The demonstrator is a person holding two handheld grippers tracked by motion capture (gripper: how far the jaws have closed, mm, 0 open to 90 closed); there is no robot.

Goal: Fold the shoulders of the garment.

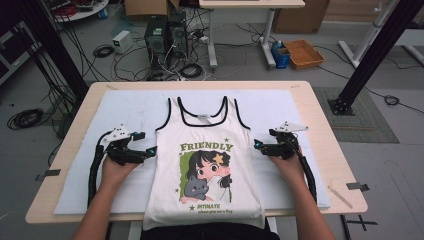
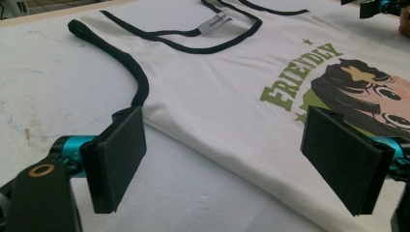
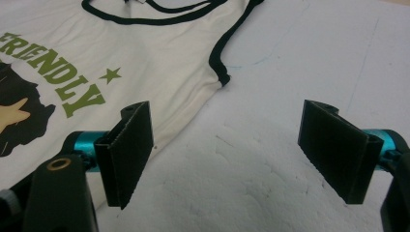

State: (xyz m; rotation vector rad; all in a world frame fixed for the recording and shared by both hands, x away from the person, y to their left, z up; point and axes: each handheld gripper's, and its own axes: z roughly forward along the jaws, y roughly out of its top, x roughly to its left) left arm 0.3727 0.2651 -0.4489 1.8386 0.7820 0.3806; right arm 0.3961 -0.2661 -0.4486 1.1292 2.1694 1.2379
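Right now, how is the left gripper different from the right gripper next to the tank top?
The left gripper sits at the tank top by its left side edge; the right gripper sits at its right edge. In the left gripper view one jaw hangs over the printed picture and the other over the white mat; in the right gripper view one jaw is at the shirt's edge and the other over bare mat. Both are open, holding nothing.

The cream cotton-like tank top with black ribbed trim [image 1: 205, 165] is looking soft and matt, its print slightly glossy; the white foam-like sheet [image 1: 125, 112] is showing a rough, pitted face over the pale wooden worktop [image 1: 320, 120], smooth and satin
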